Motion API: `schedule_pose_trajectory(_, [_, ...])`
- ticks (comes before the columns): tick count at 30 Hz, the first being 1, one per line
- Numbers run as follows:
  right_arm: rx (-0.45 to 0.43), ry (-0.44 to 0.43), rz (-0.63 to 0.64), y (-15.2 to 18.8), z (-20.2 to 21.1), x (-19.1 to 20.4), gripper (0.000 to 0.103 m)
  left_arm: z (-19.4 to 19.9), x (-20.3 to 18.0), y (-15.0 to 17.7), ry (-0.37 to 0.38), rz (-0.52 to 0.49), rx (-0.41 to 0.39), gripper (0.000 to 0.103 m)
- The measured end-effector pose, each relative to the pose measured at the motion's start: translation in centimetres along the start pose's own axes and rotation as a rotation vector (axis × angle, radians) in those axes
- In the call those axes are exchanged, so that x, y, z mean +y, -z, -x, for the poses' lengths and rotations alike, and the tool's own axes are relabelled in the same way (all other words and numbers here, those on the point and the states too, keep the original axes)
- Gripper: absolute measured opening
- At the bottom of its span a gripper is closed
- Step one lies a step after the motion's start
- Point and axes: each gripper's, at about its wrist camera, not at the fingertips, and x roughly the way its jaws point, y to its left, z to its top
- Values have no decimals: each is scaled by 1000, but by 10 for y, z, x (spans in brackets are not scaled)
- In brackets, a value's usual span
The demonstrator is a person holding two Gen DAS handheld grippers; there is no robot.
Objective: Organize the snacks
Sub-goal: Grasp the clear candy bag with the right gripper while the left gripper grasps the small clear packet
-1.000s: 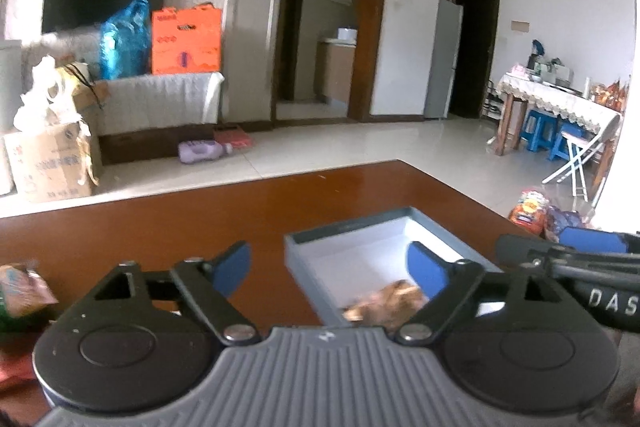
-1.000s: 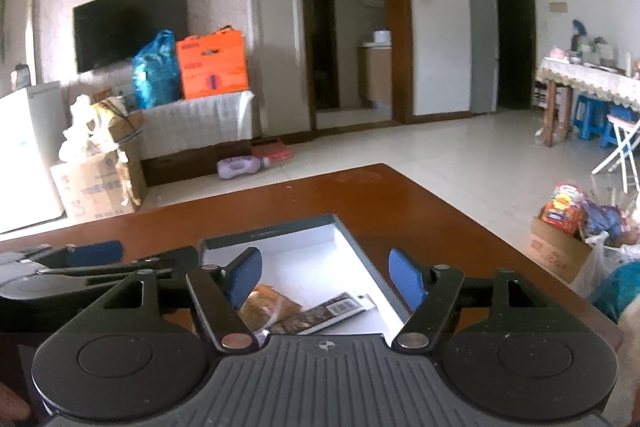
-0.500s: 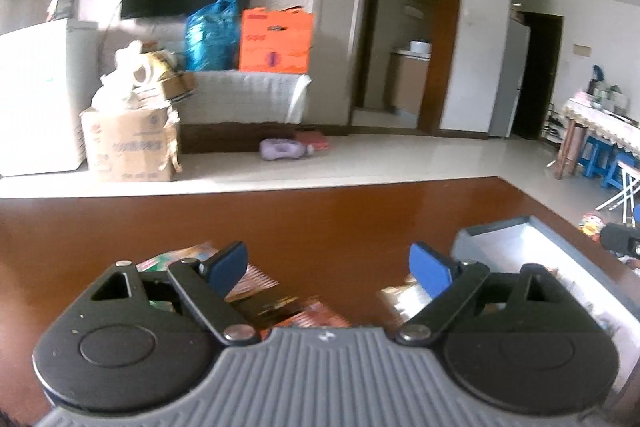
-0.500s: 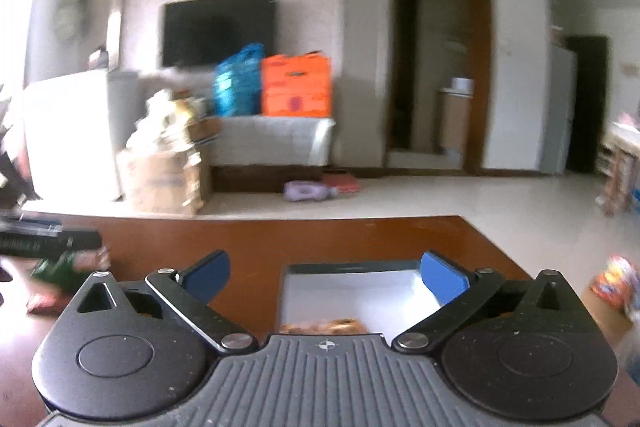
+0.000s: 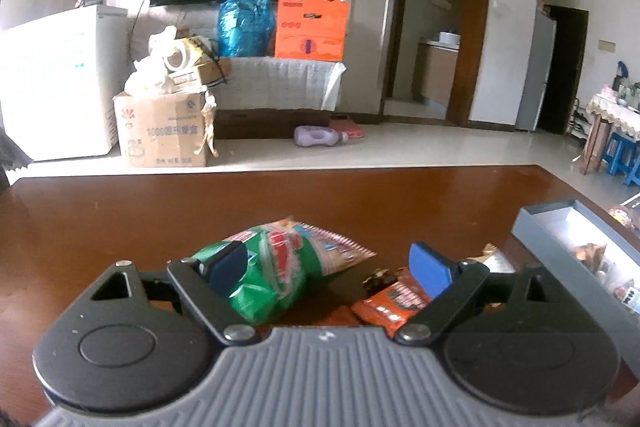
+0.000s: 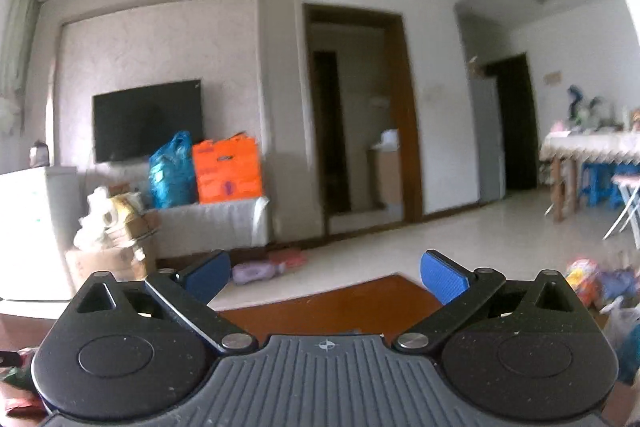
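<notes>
The green snack bag (image 5: 276, 279) lies on the table (image 5: 120, 219) among the loose packets, with an orange wrapper (image 5: 390, 301) just beside it on the right. The left tongs (image 5: 326, 269) stand wide open and empty above this pile; one pad overlaps the green bag in the view, but whether it touches cannot be told. A second ago the left view framed the grey box (image 5: 560, 227) directly between the pads; now the box sits at the far right, so the left hand has travelled across the table from box to pile, probably to fetch the next snack. The box already holds a few packets, so the sorting is judged partly done. The right tongs (image 6: 326, 277) have just been opening, from a middling gap to full width, with nothing between them. Their view, formerly down into the box, now looks across the room, showing only a strip of table (image 6: 340, 307). The far table edge lies well beyond the pile, leaving bare wood around the bag. The near wall of the box is the closest obstacle on the return path.
</notes>
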Motion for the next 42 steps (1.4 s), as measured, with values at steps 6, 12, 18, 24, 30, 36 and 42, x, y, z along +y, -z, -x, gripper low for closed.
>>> schedule_pose_trajectory(6, [256, -375, 305, 30, -16, 80, 89, -8, -14, 22, -20, -85, 25, 89])
schedule_pose_trajectory(12, [387, -471, 548, 57, -28, 132, 86, -32, -57, 52, 20, -183, 79, 89])
schedule_pose_trajectory(18, [453, -478, 519, 58, -37, 120, 86, -47, -82, 54, 117, -231, 94, 89])
schedule_pose_trajectory(24, [542, -509, 519, 80, -56, 105, 80, -51, -84, 47, 180, -263, 75, 86])
schedule_pose_trajectory(30, [618, -497, 554, 96, -73, 108, 79, -65, -107, 42, 261, -298, 79, 86])
schedule_pose_trajectory(36, [647, -481, 606, 103, -78, 102, 78, -91, -126, 52, 331, -308, 177, 73])
schedule_pose_trajectory(42, [649, -493, 583, 104, -81, 92, 77, -106, -125, 50, 337, -254, 225, 71])
